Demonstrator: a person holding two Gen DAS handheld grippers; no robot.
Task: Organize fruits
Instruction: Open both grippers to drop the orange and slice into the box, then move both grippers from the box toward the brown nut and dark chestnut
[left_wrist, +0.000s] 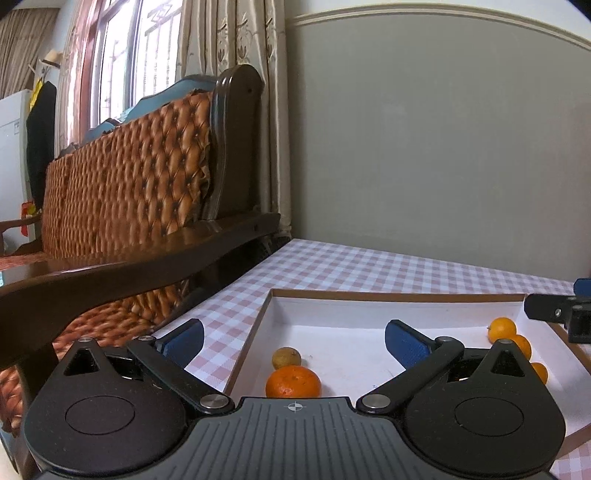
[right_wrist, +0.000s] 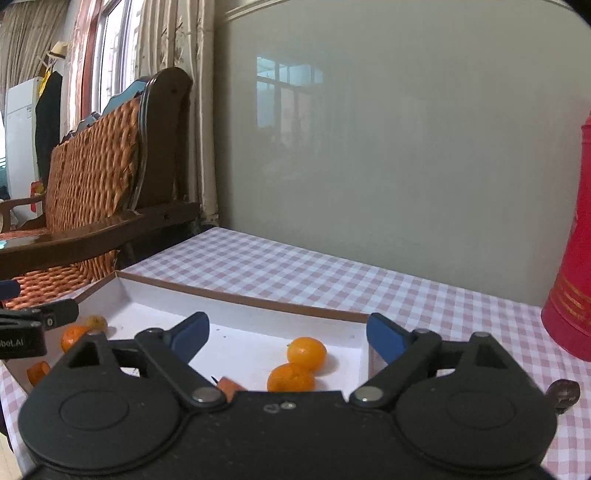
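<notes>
mandarin (left_wrist: 293, 381) lies in tray (left_wrist: 332, 295) between open left hand-held gripper (left_wrist: 294, 341) jaws.

Fruits (left_wrist: 293, 381) in tray (left_wrist: 369, 296) on table (left_wrist: 332, 266)

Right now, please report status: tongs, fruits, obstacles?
Left tongs open, right tongs open, both empty. Oranges in white tray. Nothing in the way.
</notes>
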